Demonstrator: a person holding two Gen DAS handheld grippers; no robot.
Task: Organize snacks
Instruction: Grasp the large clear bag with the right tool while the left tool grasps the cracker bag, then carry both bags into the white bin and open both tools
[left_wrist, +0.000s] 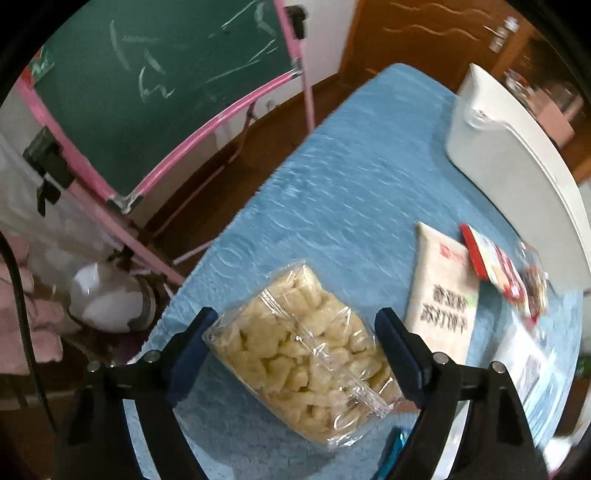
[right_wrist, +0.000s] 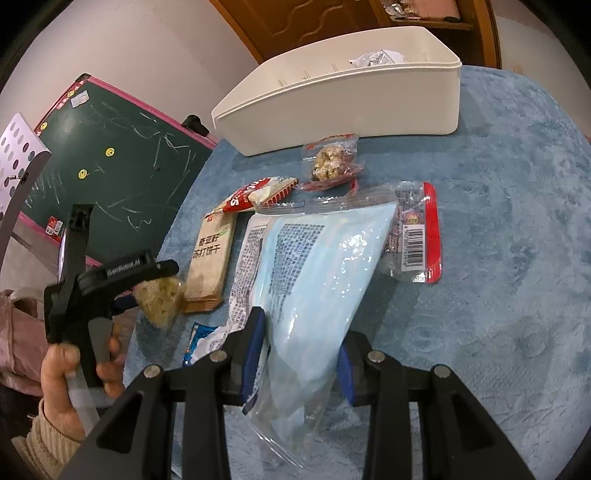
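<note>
- We see the left gripper (left_wrist: 295, 343) pointing steeply down at the blue tabletop (left_wrist: 351, 177), its jaws standing wide on either side of a clear bag of pale yellow puffed snacks (left_wrist: 303, 354).
- That bag lies between the jaws; from the left wrist view we cannot tell whether the pads press on it.
- Just past the right-hand jaw lies a beige cracker packet (left_wrist: 441, 291), and beyond it a red-and-white sachet (left_wrist: 491, 266).
- The white storage bin (left_wrist: 517, 155) stands well ahead of the left jaws, towards the far edge of the tabletop.
- Our right gripper (right_wrist: 301, 354) has its jaws drawn narrow, clamped on the lower end of a light blue packet in clear wrapping (right_wrist: 317, 280), which rises ahead of them.
- Ahead of the right jaws lie a red-edged clear packet (right_wrist: 417, 236), a nut-cluster packet (right_wrist: 330, 162) and the bin.
- A hand (right_wrist: 74, 373) in a knitted cuff holds the left gripper's handle, off to the left of the right jaws.
</note>
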